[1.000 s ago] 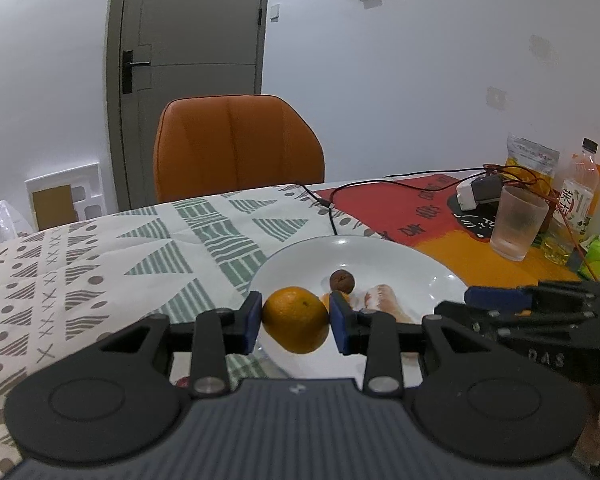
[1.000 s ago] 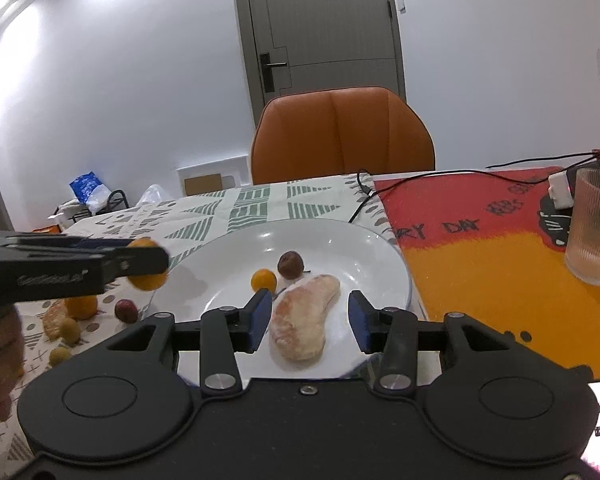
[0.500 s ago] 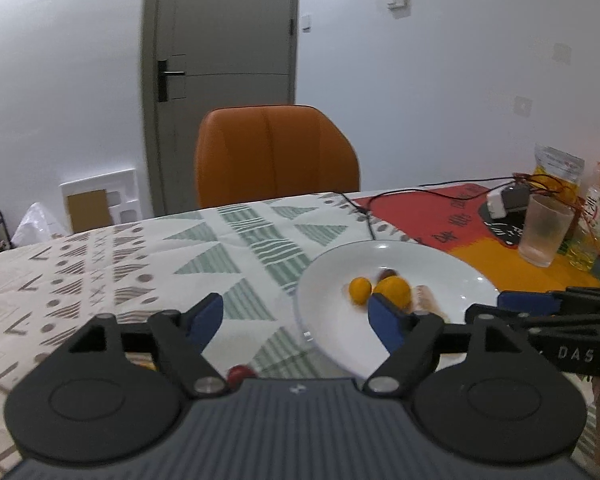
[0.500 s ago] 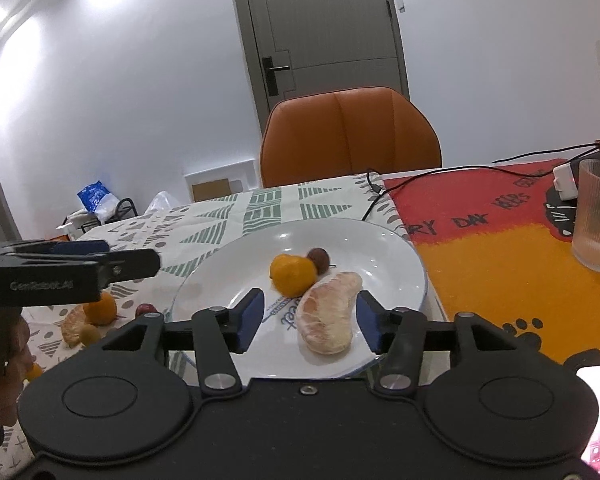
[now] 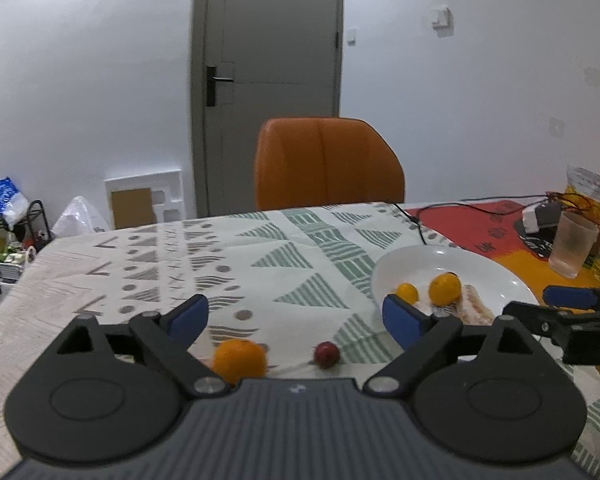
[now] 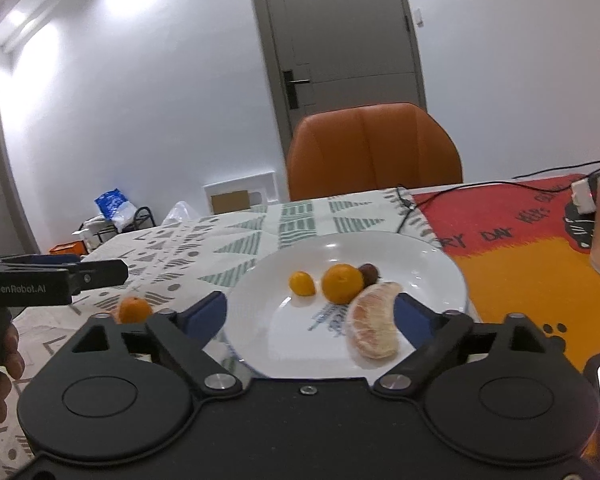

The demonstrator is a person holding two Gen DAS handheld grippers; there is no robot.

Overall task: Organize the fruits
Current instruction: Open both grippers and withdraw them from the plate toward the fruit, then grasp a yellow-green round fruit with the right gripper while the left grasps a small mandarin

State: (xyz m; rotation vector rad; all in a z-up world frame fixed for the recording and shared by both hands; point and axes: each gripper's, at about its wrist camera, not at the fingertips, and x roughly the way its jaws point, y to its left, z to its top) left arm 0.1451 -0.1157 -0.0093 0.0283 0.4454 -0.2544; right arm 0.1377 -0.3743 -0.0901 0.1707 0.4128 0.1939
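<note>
A white plate (image 6: 420, 252) holds a small orange (image 6: 302, 283), a larger orange (image 6: 342, 283), a dark brown fruit (image 6: 369, 273) and a peeled citrus segment (image 6: 376, 326). The plate also shows in the left wrist view (image 5: 480, 268). My left gripper (image 5: 296, 320) is open and empty above the tablecloth, left of the plate. An orange (image 5: 239, 361) and a small red fruit (image 5: 326, 354) lie on the cloth just below it. My right gripper (image 6: 310, 316) is open and empty at the plate's near edge. The left gripper shows from the side in the right wrist view (image 6: 96, 274).
An orange chair (image 5: 328, 162) stands behind the table. A frosted cup (image 5: 572, 242), cables and packets sit at the right on the red-orange mat (image 6: 532, 240). Another orange (image 6: 134, 309) lies on the cloth left of the plate.
My left gripper opened and let the larger orange go onto the plate, then drew back to the left. My right gripper opened wider and pulled back a little.
</note>
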